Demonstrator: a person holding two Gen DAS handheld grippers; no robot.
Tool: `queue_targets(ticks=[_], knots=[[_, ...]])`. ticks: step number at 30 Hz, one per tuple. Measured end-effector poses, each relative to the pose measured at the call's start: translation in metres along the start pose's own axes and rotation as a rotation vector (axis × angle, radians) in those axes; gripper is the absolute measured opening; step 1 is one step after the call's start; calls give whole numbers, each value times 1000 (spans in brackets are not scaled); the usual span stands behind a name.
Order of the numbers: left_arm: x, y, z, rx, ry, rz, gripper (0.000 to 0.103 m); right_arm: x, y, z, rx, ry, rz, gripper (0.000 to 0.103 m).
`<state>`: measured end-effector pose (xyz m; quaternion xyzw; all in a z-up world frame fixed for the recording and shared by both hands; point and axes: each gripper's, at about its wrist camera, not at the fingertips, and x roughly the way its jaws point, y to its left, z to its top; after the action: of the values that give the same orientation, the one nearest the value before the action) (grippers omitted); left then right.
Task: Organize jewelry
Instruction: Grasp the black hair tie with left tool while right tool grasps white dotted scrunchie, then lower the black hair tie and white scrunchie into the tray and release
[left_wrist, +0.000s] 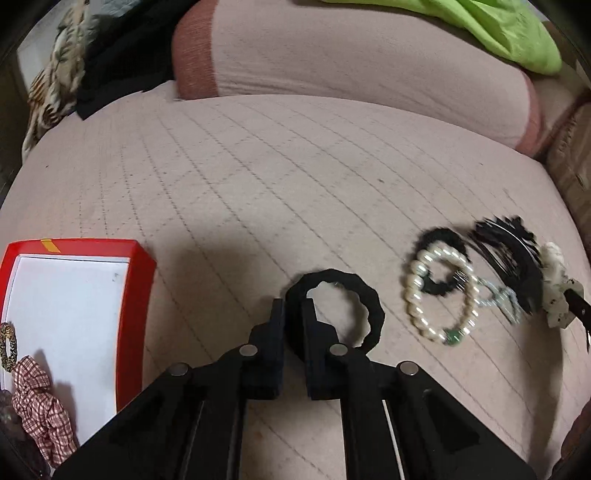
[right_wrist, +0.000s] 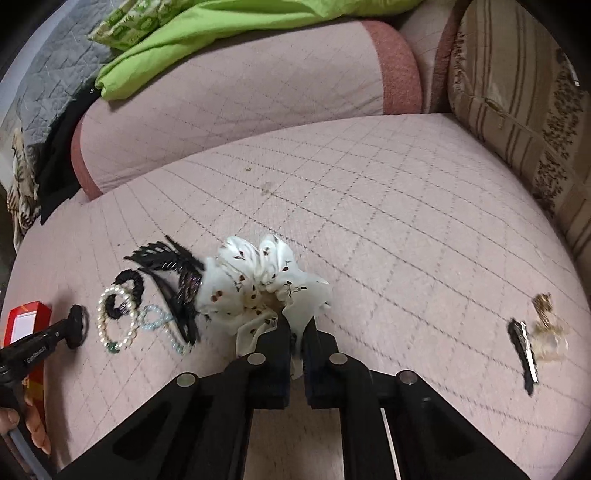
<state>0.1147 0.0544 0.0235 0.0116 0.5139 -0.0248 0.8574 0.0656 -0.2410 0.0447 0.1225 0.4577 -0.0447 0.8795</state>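
Note:
My left gripper (left_wrist: 293, 306) is shut on a black hair tie (left_wrist: 369, 310) just above the pink quilted cushion (left_wrist: 258, 166). It also shows in the right wrist view (right_wrist: 75, 326). My right gripper (right_wrist: 295, 325) is shut on a white floral scrunchie (right_wrist: 258, 280). A pearl bracelet (left_wrist: 436, 295), a second black hair tie (left_wrist: 443, 236), a pale blue bead bracelet (left_wrist: 498, 299) and a black hair clip (left_wrist: 506, 247) lie in a pile to the right of the left gripper. A red box (left_wrist: 136, 295) with a white inside stands at the left.
The box holds a checked scrunchie (left_wrist: 37, 398) and a gold patterned tie (left_wrist: 7, 347). A black hair pin (right_wrist: 524, 354) and a gold clear piece (right_wrist: 546, 332) lie at the right. Bolster (right_wrist: 240, 92), green cloth (right_wrist: 221, 29) and a striped pillow (right_wrist: 517, 110) lie behind.

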Motion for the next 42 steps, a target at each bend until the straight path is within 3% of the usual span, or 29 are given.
queue_targets(ticks=[8, 14, 20, 27, 34, 42], knots=[[-63, -1, -29, -19, -42, -92, 8, -62, -7, -30, 25, -46, 42, 6], [-126, 7, -61, -66, -90, -143, 8, -115, 11, -56, -10, -93, 97, 6], [-182, 23, -97, -62, -141, -59, 8, -159, 45, -74, -81, -119, 182, 6], [-228, 69, -105, -51, -212, 30, 8, -198, 96, -81, -208, -162, 241, 6], [-237, 134, -88, -120, -264, 121, 8, -209, 166, -79, -326, -156, 315, 6], [-191, 213, -55, -228, -224, 153, 8, -177, 251, -78, -416, -97, 369, 6]])
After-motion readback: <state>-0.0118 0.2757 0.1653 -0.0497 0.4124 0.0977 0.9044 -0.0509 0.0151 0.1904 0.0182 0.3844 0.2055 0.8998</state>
